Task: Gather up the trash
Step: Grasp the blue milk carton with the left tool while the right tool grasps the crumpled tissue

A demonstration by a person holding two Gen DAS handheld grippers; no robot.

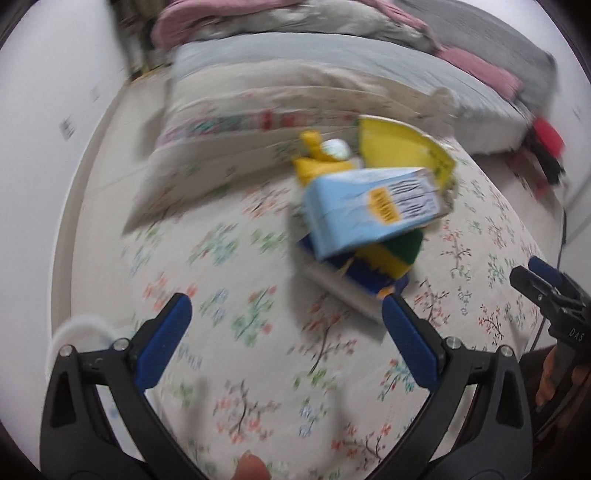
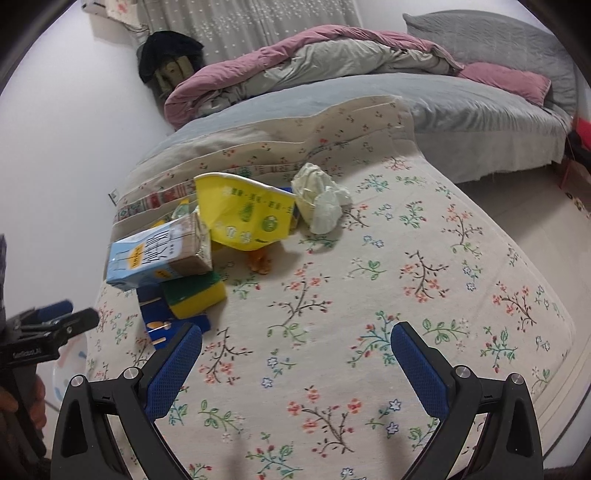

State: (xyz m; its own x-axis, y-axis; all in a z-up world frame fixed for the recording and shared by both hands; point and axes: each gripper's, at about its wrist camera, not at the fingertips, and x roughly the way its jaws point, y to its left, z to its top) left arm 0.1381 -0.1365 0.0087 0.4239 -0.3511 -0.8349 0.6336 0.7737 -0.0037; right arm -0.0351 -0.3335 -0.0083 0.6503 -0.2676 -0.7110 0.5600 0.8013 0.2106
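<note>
Your left gripper [image 1: 286, 317] hovers low over the floral cloth [image 2: 406, 295], fingers spread wide and empty. Your right gripper [image 2: 295, 350] does likewise, facing the light-blue carton [image 2: 155, 256].

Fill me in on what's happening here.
A person is clearing trash off a flowered cloth, with a gripper in each hand. Both the left gripper and the right gripper are open and empty. The pile is untouched: a blue carton leaning on a sponge, a yellow paper bowl, crumpled tissue.

home bedroom | bed [image 2: 461, 107] with rumpled duvet [image 2: 314, 59] | curtain [image 2: 251, 22] | floral cloth [image 2: 369, 295]
</note>
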